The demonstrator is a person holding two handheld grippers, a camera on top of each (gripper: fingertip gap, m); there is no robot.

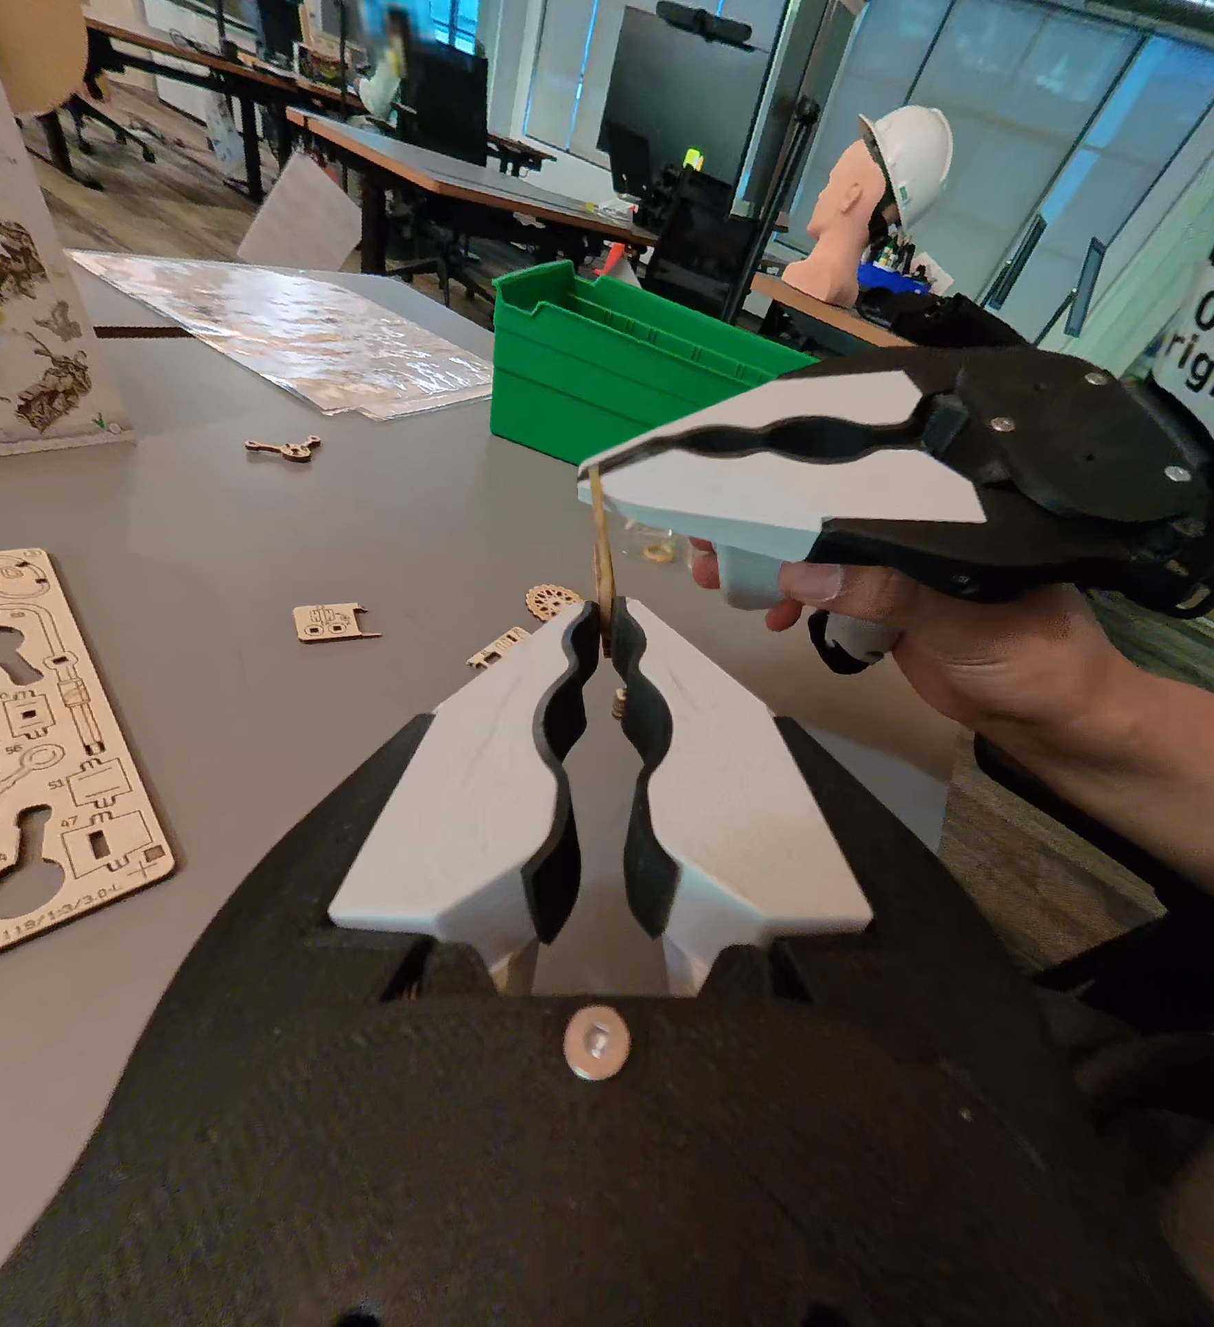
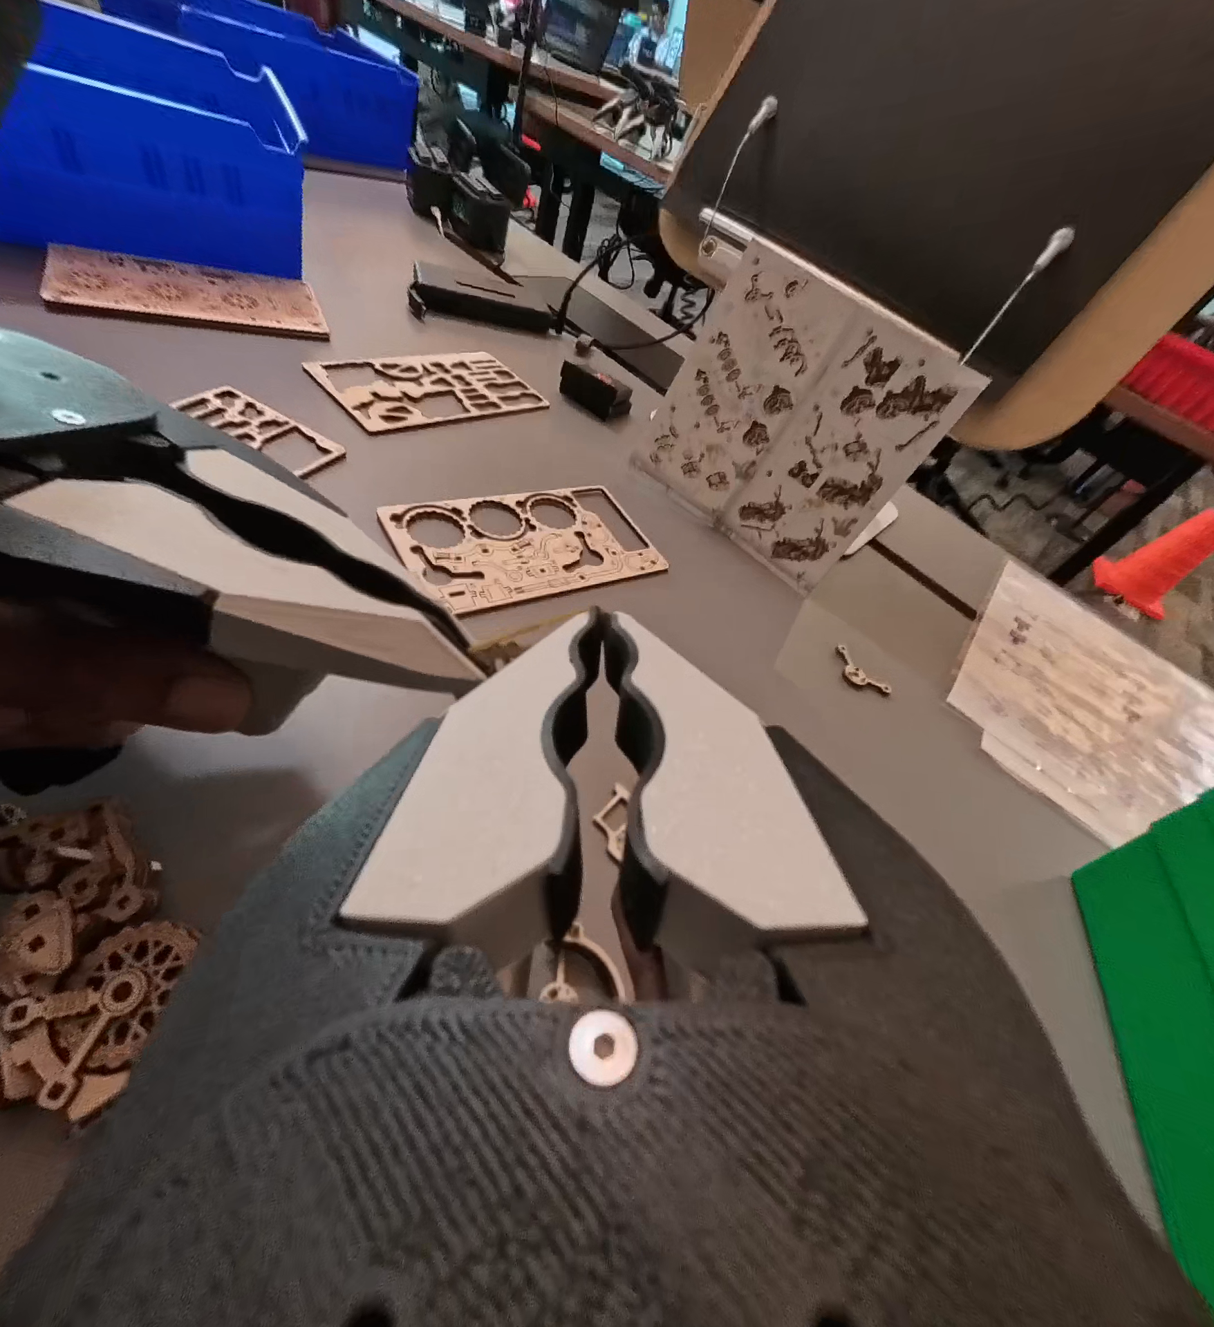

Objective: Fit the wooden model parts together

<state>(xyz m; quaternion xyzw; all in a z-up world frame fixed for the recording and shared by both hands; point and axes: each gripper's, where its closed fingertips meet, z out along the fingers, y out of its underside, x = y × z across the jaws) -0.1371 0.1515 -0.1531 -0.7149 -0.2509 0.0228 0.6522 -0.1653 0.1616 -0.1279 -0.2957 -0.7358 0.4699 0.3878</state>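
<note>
A thin wooden part (image 1: 603, 553), seen edge-on, stands upright above the grey table (image 1: 230, 546). My left gripper (image 1: 605, 610) is shut on its lower end. My right gripper (image 1: 590, 470) comes in from the right and is shut on its upper end. I cannot tell whether it is one piece or two joined pieces. In the right wrist view the right gripper (image 2: 597, 619) is shut, the left gripper (image 2: 478, 664) meets it from the left, and only a sliver of the wooden part (image 2: 507, 641) shows between the tips.
Loose wooden pieces lie nearby: a gear (image 1: 550, 599), a small plate (image 1: 335, 621), a key-shaped piece (image 1: 284, 449). A punched sheet (image 1: 37, 754) lies left, more sheets (image 2: 518, 553) and a parts pile (image 2: 65, 955) show. A green bin (image 1: 626, 359), blue bins (image 2: 144, 165) and an instruction stand (image 2: 791, 445) border the table. One gripper's finger ends stand about 4 cm off the other's. From either gripper's tips it is about 15 cm to the small plate (image 1: 335, 621).
</note>
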